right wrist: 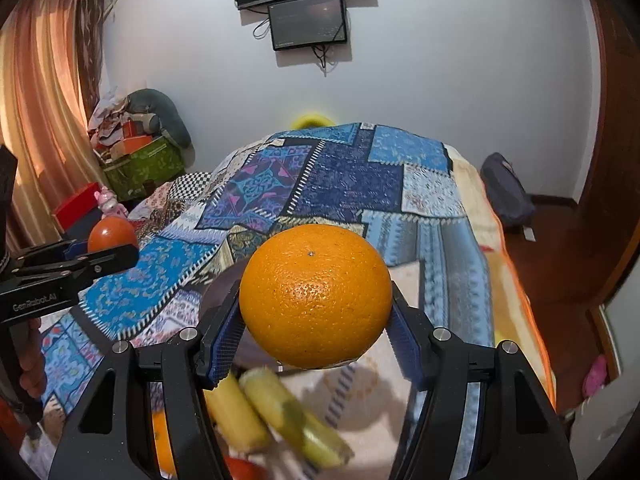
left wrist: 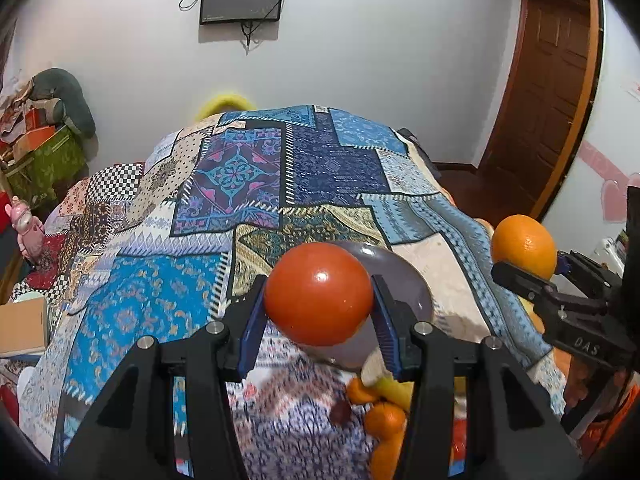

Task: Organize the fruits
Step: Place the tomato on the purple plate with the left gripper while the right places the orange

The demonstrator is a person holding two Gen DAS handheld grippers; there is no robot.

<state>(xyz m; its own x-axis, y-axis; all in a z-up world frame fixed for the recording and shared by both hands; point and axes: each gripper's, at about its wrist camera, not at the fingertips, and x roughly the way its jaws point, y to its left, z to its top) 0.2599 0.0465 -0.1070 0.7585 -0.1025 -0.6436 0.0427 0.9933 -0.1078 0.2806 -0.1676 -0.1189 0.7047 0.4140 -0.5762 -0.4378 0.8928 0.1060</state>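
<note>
My left gripper (left wrist: 319,312) is shut on a smooth red-orange tomato (left wrist: 319,293), held up above the patchwork bedspread (left wrist: 248,184). My right gripper (right wrist: 316,322) is shut on a large orange (right wrist: 316,296). In the left wrist view the right gripper (left wrist: 532,264) shows at the right edge with the orange (left wrist: 524,245) in it. In the right wrist view the left gripper (right wrist: 108,248) shows at the left edge with the tomato (right wrist: 112,235). A grey plate (left wrist: 404,276) lies under and behind the tomato. Blurred bananas (right wrist: 280,416) and small oranges (left wrist: 384,418) lie below on the bed.
A dark wooden door (left wrist: 548,92) stands at the right. Two screens (right wrist: 306,20) hang on the white wall. Boxes and a green bag (right wrist: 144,160) pile up at the left by a curtain (right wrist: 44,120). A hand (right wrist: 30,356) grips the left tool's handle.
</note>
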